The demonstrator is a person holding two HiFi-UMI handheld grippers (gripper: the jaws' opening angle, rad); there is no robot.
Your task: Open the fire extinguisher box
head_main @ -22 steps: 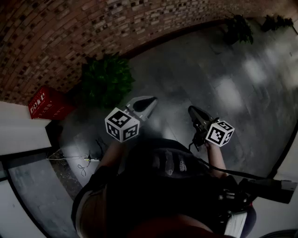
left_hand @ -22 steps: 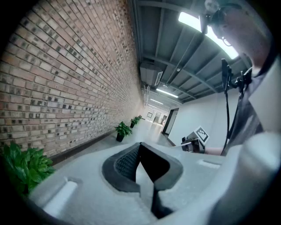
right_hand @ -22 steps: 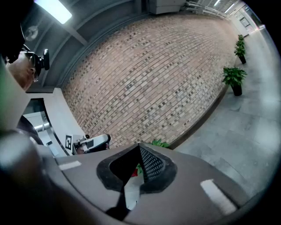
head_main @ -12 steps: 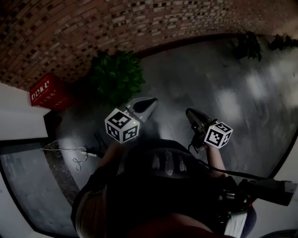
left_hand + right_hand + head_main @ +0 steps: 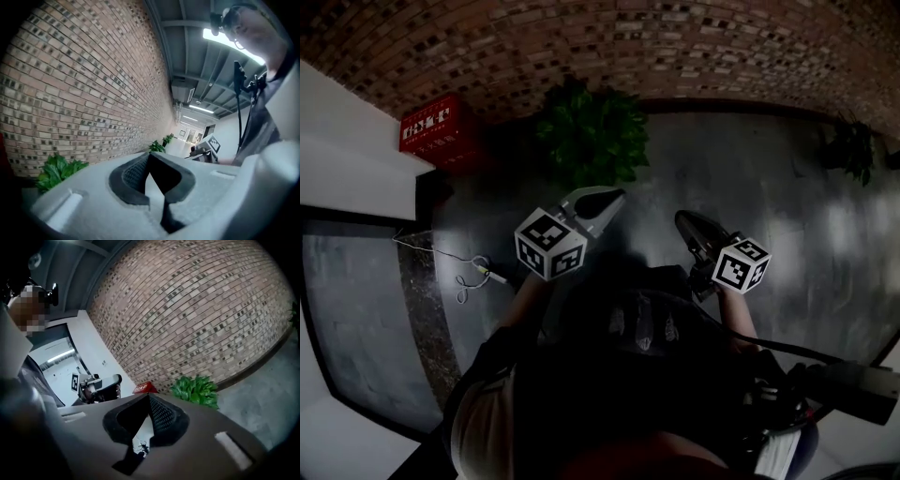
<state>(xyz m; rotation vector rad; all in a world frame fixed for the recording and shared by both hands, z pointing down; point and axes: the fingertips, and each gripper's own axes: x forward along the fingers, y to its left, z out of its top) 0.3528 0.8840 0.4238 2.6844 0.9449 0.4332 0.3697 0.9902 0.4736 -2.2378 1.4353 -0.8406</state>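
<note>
Red rectangular fire extinguisher box (image 5: 441, 132) on the grey floor's (image 5: 750, 169) far edge, against the brick wall (image 5: 675, 47), beside a leafy green plant (image 5: 592, 131). Pale left gripper (image 5: 614, 197) and dark right gripper (image 5: 682, 219): jaws together, empty, well apart from the box.

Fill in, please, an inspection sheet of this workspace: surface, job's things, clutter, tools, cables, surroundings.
Surface: grey glossy floor.
Job's things: red box on the floor against the brick wall; apart from both tools; whether it is open is unclear.
Clutter: plant right of the box; second plant further right.
Tools: left tool shut, empty; right tool shut, empty; both held over the floor.
Cables: thin white cable loose on the floor at left.
Surroundings: brick wall behind; white wall at left.
</note>
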